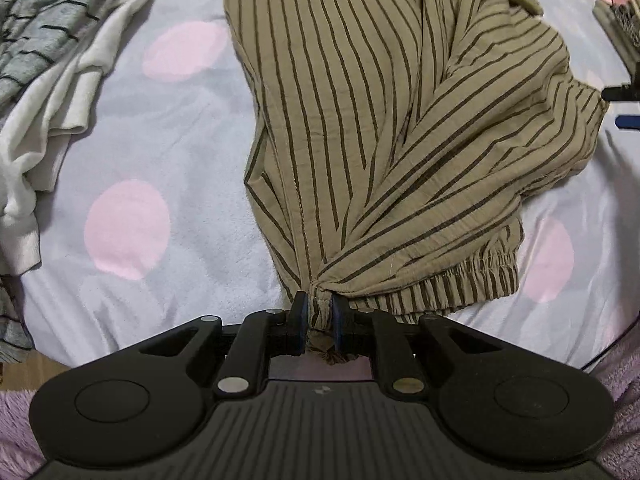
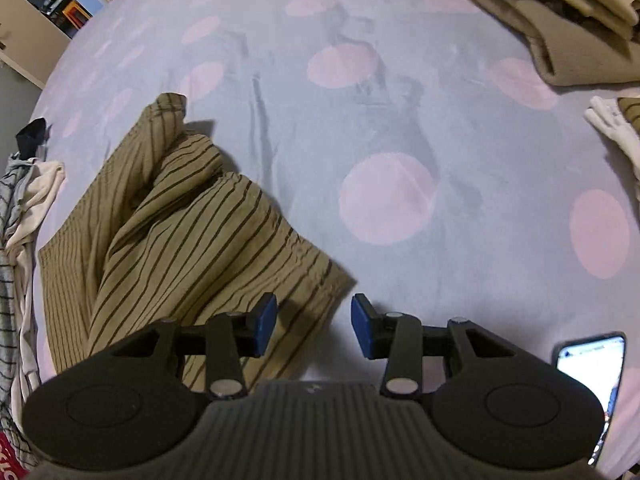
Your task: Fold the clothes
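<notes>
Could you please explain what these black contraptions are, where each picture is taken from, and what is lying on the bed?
Each picture comes from a camera mounted on a two-fingered tool a person carries, looking along its fingers. The left hand-held gripper is clamped on the gathered waistband corner of the olive-brown striped cotton garment. The right hand-held gripper is open and holds nothing, above that garment's edge. Everything lies on a pale blue bedsheet with pink dots, alongside a white knit garment, folded tan clothes and a lit phone.
</notes>
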